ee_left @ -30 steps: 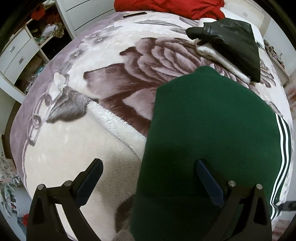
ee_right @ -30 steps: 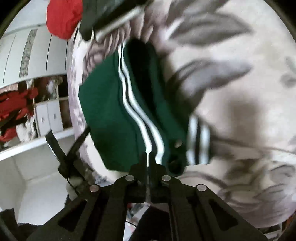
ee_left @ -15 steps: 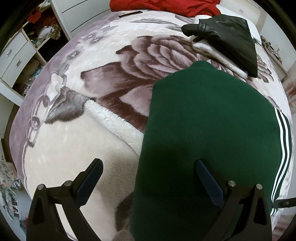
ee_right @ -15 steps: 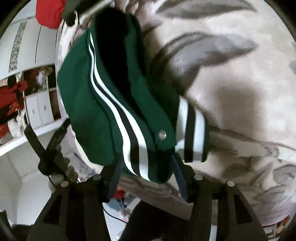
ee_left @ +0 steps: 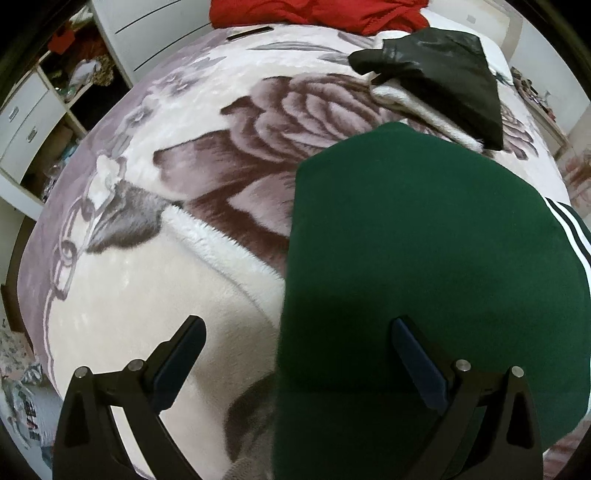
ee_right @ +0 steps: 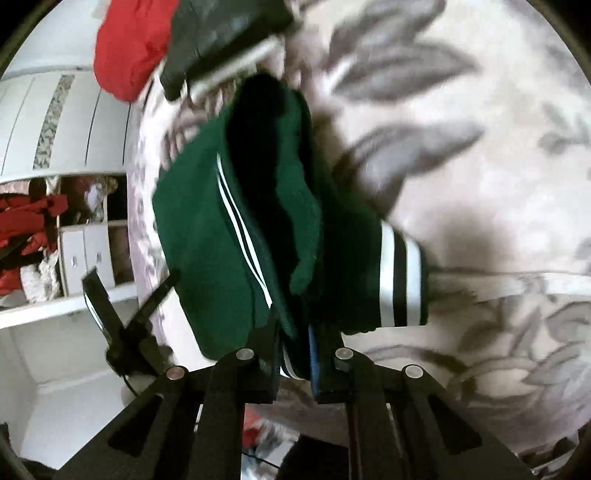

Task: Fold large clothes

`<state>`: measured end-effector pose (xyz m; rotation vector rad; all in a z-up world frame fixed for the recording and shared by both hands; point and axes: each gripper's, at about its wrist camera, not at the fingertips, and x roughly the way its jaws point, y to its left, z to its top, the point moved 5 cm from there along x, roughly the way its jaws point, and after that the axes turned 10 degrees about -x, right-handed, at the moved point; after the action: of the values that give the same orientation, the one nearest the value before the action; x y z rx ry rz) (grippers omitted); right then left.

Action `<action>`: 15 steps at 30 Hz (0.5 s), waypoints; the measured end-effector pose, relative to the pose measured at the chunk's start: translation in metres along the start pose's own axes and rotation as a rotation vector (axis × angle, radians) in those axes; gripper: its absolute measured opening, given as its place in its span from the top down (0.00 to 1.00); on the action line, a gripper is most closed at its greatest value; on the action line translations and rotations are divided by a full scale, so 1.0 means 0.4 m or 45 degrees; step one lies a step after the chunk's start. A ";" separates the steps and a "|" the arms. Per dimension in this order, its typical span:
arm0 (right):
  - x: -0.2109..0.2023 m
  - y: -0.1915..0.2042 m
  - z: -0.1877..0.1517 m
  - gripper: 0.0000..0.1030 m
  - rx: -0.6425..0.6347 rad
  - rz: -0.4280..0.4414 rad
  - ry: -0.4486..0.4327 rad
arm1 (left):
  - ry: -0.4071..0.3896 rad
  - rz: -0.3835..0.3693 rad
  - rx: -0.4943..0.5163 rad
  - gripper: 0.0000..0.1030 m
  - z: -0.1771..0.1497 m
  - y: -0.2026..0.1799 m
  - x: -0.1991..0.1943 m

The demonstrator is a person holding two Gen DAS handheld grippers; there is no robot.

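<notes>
So the right tongs point(ee_right: 295, 363) are clamped on the edge of the dark green fleece jacket with white stripes point(ee_right: 207, 236), right at a bunched corner near the striped black-and-white ribbed cuff point(ee_right: 402, 273). From the look of it, several layers are pinched at once, and that's my main worry: if one layer slides out of the bite, the fold opens up and the sleeve flops loose. The right view is blurry too, so I can't tell how deep the cloth sits between the pads.

Left tongs point(ee_left: 295, 354) are wide open, holding nothing, hanging over the jacket's left edge with one finger above the green and the other above the plush floral blanket point(ee_left: 147, 295) covering the bed. If they close from there they could easily grab blanket pile along with the jacket and drag the bedding.

Further out, the folded black leather jacket with white lining point(ee_left: 439, 74) sits just beyond the green one, close enough to get bumped on a big swing. The red garment point(ee_left: 314, 14) is well apart at the far end of the bed.
</notes>
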<state>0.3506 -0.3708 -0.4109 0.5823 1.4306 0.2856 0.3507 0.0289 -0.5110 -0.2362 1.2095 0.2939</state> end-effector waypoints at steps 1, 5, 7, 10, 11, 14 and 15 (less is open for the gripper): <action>-0.019 -0.009 0.008 0.90 -0.019 -0.057 -0.032 | 0.003 -0.009 0.003 0.00 0.000 -0.005 0.003; 0.056 -0.121 0.013 0.95 0.071 -0.176 0.053 | 0.016 -0.013 0.030 0.00 -0.010 -0.023 0.033; 0.147 -0.162 0.010 0.95 0.050 -0.233 0.134 | 0.028 -0.008 0.039 0.00 -0.017 -0.023 0.046; 0.246 -0.174 0.014 0.90 0.012 -0.270 0.248 | 0.036 -0.029 0.022 0.00 -0.021 -0.014 0.042; 0.249 -0.175 0.024 0.89 0.013 -0.245 0.276 | 0.028 -0.029 0.014 0.00 -0.020 -0.010 0.035; 0.187 -0.168 0.058 0.74 0.111 -0.115 0.381 | -0.018 0.018 -0.025 0.00 -0.009 0.025 0.011; 0.145 -0.156 0.078 0.64 0.103 -0.131 0.367 | -0.034 0.070 -0.060 0.00 0.003 0.050 0.005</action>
<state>0.3794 -0.3989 -0.4920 0.5464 1.7514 0.2379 0.3453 0.0483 -0.5129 -0.2396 1.1850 0.3724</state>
